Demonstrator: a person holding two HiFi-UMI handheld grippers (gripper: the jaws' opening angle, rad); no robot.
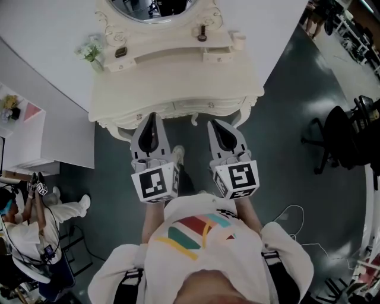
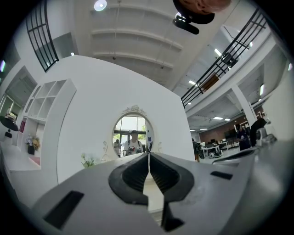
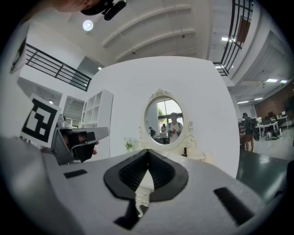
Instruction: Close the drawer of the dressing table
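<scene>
The cream dressing table (image 1: 178, 77) stands ahead of me with its oval mirror (image 1: 151, 9) at the back. Its drawer front (image 1: 178, 108), with two small knobs, runs under the table's front edge; how far it stands out I cannot tell. My left gripper (image 1: 152, 116) is shut and empty, its tip at the drawer front near the left knob. My right gripper (image 1: 214, 123) is shut and empty too, just short of the front near the right knob. In the left gripper view the left gripper (image 2: 149, 155) points at the mirror (image 2: 133, 135). The right gripper (image 3: 148, 151) does the same.
A flower vase (image 1: 92, 52), a small dark bottle (image 1: 202, 32) and little upper drawers sit on the table top. A white shelf unit (image 1: 24, 136) and a seated person (image 1: 35, 219) are at the left. An office chair (image 1: 341, 139) stands at the right.
</scene>
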